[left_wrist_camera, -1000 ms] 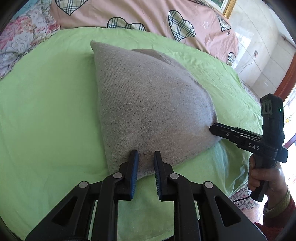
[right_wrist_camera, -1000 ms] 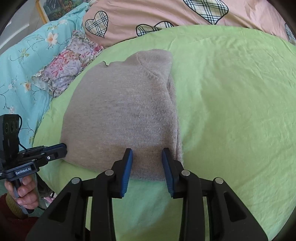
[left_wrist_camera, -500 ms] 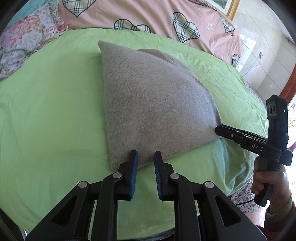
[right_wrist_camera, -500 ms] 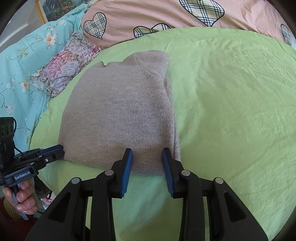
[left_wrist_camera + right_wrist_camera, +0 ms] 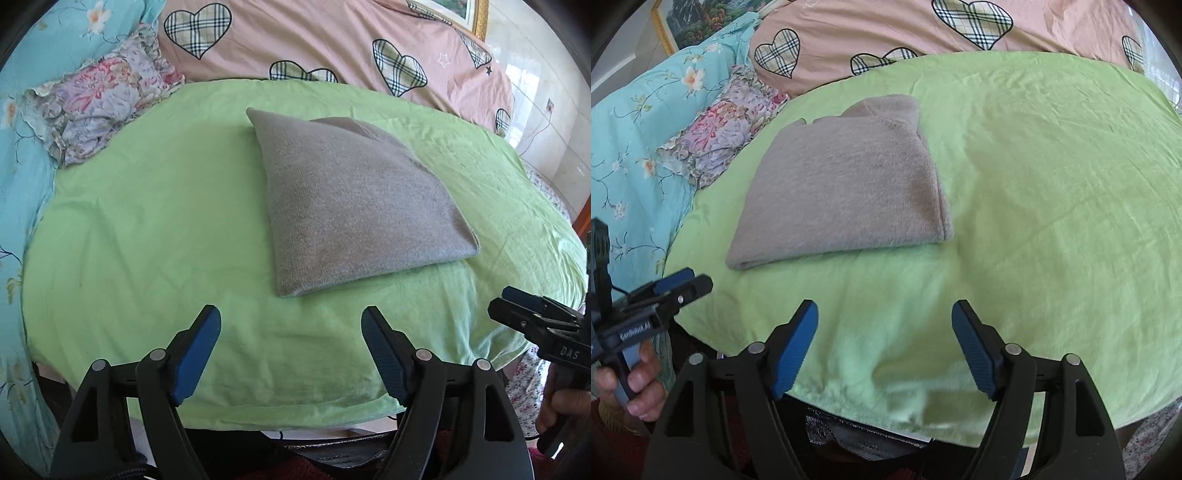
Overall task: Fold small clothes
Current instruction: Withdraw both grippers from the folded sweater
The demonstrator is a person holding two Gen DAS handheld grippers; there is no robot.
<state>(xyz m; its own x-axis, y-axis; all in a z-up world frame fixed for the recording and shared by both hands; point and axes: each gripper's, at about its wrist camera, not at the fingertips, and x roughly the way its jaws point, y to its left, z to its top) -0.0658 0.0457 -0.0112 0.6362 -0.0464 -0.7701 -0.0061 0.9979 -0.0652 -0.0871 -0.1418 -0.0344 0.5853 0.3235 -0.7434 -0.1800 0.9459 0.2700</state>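
Observation:
A grey knit garment (image 5: 354,206) lies folded flat on the green sheet (image 5: 155,229); it also shows in the right wrist view (image 5: 842,188). My left gripper (image 5: 291,317) is open and empty, a short way in front of the garment's near edge. My right gripper (image 5: 884,312) is open and empty too, back from the garment's near right corner. The right gripper also shows at the right edge of the left wrist view (image 5: 513,306), and the left gripper at the left of the right wrist view (image 5: 690,282).
A pink quilt with plaid hearts (image 5: 332,44) lies behind the green sheet. A floral pillow (image 5: 99,96) and a light blue flowered cover (image 5: 631,147) lie to the left. The near edge of the sheet (image 5: 905,410) hangs just below the grippers.
Both grippers have opened wide, let go of the garment's near edge and pulled back toward me. The garment stays flat on the sheet.

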